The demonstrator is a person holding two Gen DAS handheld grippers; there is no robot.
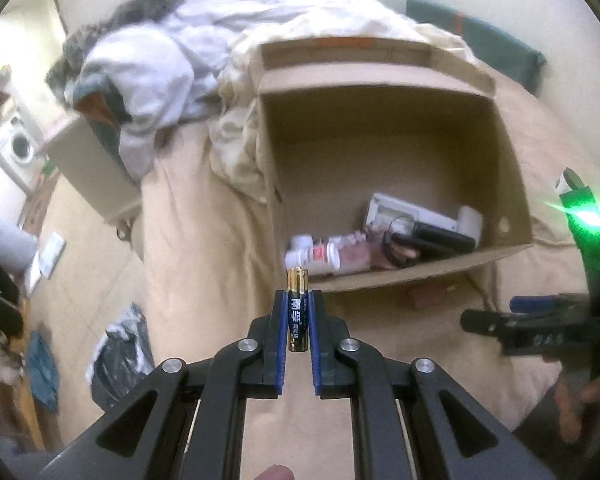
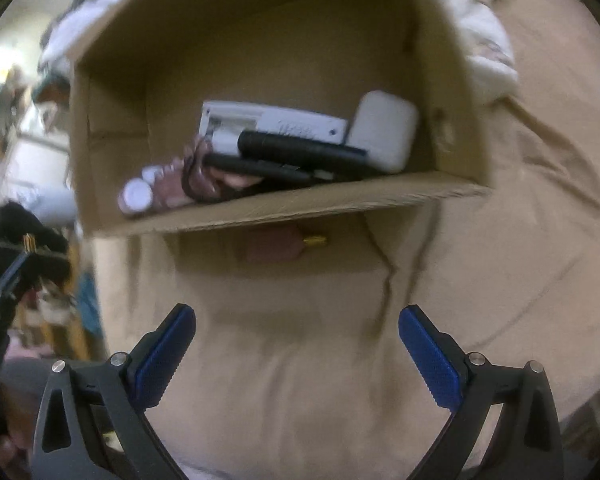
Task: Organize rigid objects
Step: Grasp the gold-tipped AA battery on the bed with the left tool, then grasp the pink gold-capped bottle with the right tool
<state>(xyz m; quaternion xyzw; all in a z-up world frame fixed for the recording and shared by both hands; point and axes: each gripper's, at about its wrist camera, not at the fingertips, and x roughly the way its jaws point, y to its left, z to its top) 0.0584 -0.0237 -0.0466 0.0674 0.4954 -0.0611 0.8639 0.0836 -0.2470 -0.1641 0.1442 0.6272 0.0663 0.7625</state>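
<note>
Tan bedding [image 2: 500, 240], soft and creased, covers the bed beneath both my grippers. Nearest to me, my left gripper [image 1: 298, 300] is clenched on a battery [image 1: 297, 308]: a smooth cylinder with a dark blue wrap, gold ends and white lettering, standing upright between the ribbed blue pads [image 1: 281, 336], its top poking out above the fingertips. It hangs over the bedding just short of the near wall of the box. My right gripper [image 2: 297, 320] is released, its two blue ridged pads [image 2: 430, 360] spread wide with only wrinkled cloth between them.

Just beyond, a pink object with a small brass tip [image 2: 276, 246] lies on the bedding against the outside of the box's near wall; blur hides what it is.

Next comes the cardboard box [image 1: 380, 276], open-topped, matte brown, its near edge raw and rough. Its contents are piled along the near wall. Toward the near left corner lie small white-capped bottles [image 1: 312, 254], round and glossy, beside something pink. Black slender tools [image 2: 300, 152] cross the middle. Behind them rests a flat white rectangular device [image 2: 276, 122], and a rounded white case [image 2: 384, 130] sits at the near right corner.

Beyond the box's far edge, crumpled cream and white cloth [image 1: 172, 60] is heaped on the bed.
</note>
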